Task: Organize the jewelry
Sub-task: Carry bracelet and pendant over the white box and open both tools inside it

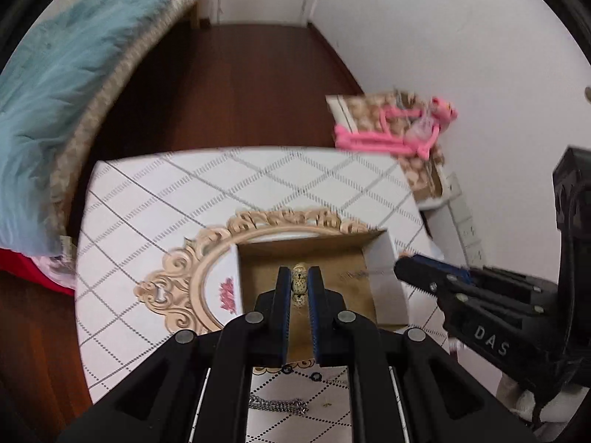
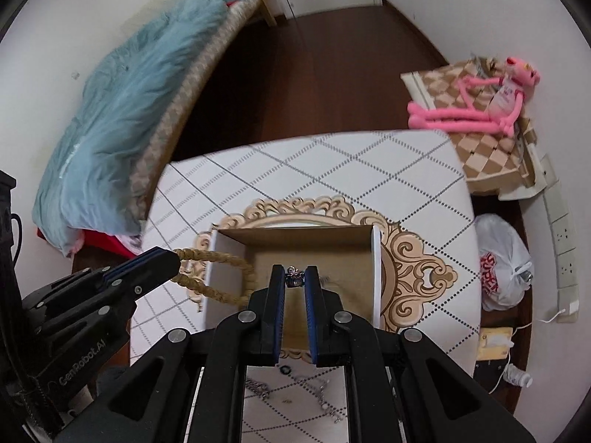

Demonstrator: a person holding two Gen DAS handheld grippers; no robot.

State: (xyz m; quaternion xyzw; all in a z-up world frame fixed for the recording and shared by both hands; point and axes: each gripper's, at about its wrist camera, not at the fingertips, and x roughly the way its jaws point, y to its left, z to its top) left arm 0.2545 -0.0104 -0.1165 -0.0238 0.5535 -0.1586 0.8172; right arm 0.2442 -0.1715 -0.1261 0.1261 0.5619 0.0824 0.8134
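Note:
An open cardboard box (image 1: 384, 269) (image 2: 291, 240) stands on an ornate beige tray (image 1: 177, 269) (image 2: 413, 258) on the table. My left gripper (image 1: 299, 277) is shut on a beige beaded bracelet (image 1: 299, 284) above the box; in the right wrist view the bracelet (image 2: 218, 258) hangs in a loop from the left gripper (image 2: 173, 258) over the box's left wall. My right gripper (image 2: 295, 275) is shut on a small dark metal jewelry piece (image 2: 294, 277) above the box; it also shows in the left wrist view (image 1: 406, 269). Silver chains (image 1: 277, 404) (image 2: 258, 387) and small black rings (image 2: 285, 370) lie on the table near me.
The table has a white cloth with a diamond grid (image 1: 221, 184) (image 2: 332, 170). A blue fluffy blanket (image 1: 55, 92) lies on a bed to the left. A pink plush toy (image 2: 480, 110) sits on a checkered box at the right. A plastic bag (image 2: 502, 262) lies on the floor.

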